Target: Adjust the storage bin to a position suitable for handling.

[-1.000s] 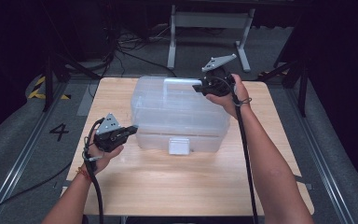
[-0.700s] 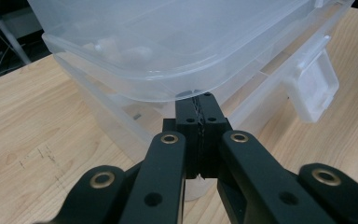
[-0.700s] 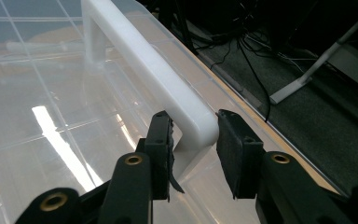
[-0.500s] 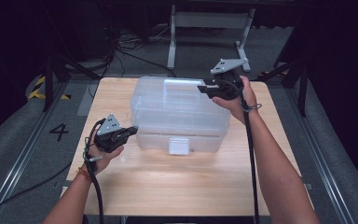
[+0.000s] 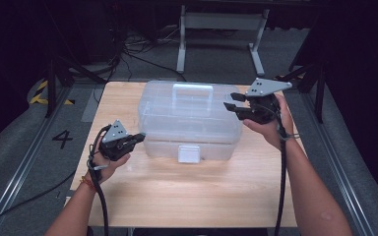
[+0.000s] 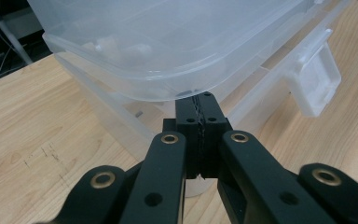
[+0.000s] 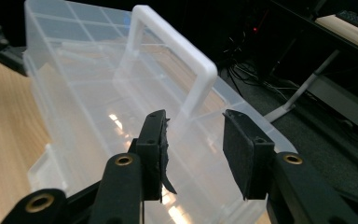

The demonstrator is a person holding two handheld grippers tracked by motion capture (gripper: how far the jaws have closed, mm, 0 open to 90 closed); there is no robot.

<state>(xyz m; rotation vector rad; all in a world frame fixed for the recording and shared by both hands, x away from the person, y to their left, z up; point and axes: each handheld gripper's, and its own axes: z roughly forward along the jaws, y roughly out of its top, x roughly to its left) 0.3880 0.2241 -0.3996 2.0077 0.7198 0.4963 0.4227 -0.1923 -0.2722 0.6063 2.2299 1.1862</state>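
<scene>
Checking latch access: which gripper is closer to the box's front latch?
Left. The left gripper sits shut at the clear plastic box's front-left corner, beside the latch. The right gripper, fingers apart, is at the box's far right end, near the handle.

A light wooden table (image 5: pixel 187 196) stands on grey floor (image 5: pixel 24 162); a metal stand (image 5: pixel 221 22) and dark cables (image 5: pixel 138 54) lie beyond its far edge

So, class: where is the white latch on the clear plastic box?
In the high view the latch sits at the middle of the box's near side, facing the person, low by the wooden table, between the two hands.
</scene>
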